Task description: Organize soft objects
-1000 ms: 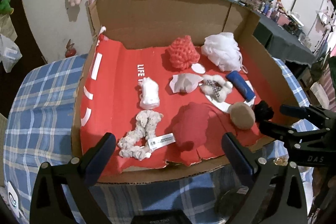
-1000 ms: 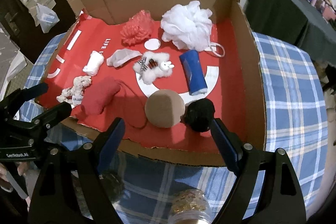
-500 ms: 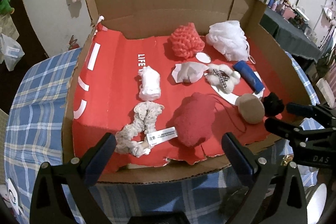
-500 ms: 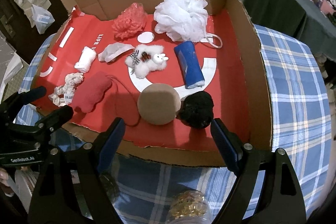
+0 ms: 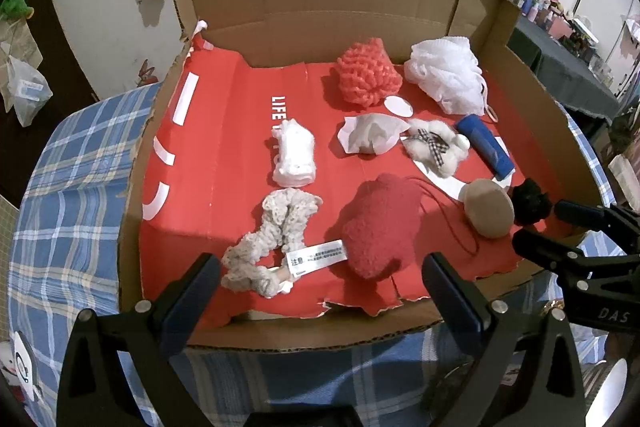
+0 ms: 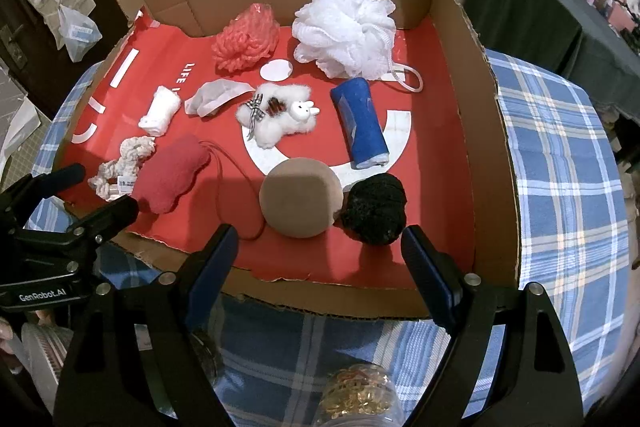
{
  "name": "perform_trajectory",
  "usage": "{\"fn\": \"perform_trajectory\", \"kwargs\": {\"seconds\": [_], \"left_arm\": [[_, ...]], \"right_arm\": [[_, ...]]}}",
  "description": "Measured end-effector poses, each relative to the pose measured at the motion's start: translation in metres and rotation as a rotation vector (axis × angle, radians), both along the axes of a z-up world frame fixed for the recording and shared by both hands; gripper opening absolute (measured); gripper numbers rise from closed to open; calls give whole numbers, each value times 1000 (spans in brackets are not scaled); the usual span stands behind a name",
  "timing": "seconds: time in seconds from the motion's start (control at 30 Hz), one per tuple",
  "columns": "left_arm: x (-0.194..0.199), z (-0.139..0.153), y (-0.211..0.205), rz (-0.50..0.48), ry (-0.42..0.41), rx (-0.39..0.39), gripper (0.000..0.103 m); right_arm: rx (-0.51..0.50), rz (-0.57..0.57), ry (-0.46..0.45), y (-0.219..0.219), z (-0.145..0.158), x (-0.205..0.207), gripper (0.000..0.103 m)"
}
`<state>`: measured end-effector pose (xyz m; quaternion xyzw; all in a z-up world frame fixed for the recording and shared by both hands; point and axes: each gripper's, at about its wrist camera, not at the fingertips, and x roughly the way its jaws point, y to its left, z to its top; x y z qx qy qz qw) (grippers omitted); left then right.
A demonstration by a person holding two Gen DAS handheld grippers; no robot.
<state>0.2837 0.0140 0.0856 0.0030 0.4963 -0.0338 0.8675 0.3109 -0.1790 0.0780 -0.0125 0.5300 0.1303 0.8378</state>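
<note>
Both grippers have crept closer to the cardboard box (image 5: 360, 11) since a second ago. Left wrist view: left gripper (image 5: 320, 285) spread wide, empty, poised at the near wall before the cream scrunchie (image 5: 272, 239) and red plush (image 5: 380, 223), which touch. Right wrist view: right gripper (image 6: 320, 251) also wide, empty; tan puff (image 6: 300, 197) and black scrunchie (image 6: 376, 207) lie touching just ahead, blue roll (image 6: 360, 123) behind them.

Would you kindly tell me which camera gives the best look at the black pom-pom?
The right wrist view: the black pom-pom lies near and whole beside the tan round cushion. In the left wrist view it is small, far right, edged by the right gripper.
</note>
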Motion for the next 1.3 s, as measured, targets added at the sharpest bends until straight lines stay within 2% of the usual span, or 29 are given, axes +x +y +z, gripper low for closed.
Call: {"fn": "perform_trajectory", "kwargs": {"seconds": [1.3], "left_arm": [[-2,1,-1,0,-26,-1,102]], "right_arm": [[-5,2,2,0,-2,0,84]]}}
